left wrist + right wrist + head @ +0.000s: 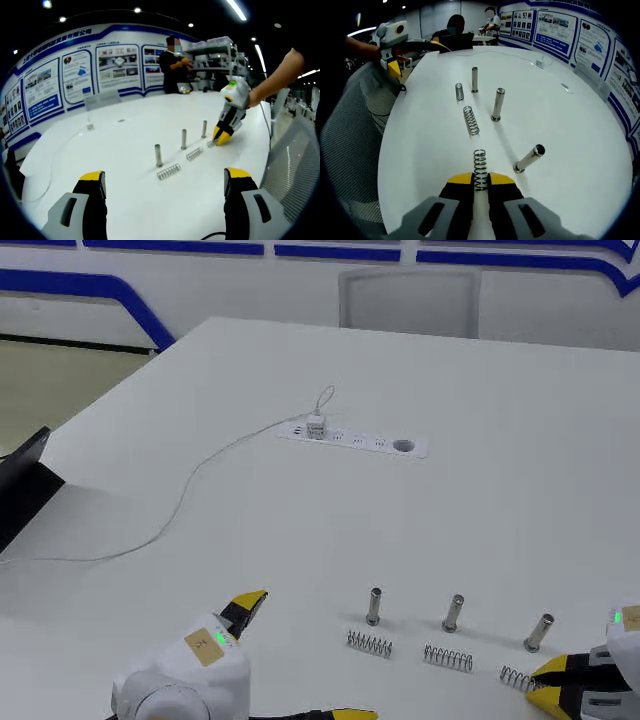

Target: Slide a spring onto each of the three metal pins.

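Spring (pixel 480 167) nipped at its near end by your R claw (pixel 480 184), bottom centre (pins (pixel 496 105) stand beyond); L claw (pixel 165 175) gapes wide.

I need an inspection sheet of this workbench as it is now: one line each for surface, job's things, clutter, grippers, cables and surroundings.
Surface: white table, bare around the parts.
Job's things: three metal pins standing in a row, none carrying a spring; three springs lying beside them, one per pin.
Clutter: power strip with a white plug; dark flat object at the table's edge.
Grippers: left gripper open, holding nothing; right gripper shut on the near end of the right-hand spring.
Cables: white cable running from the plug across the table.
Surroundings: grey chair behind the table; wall posters; a person standing beyond.
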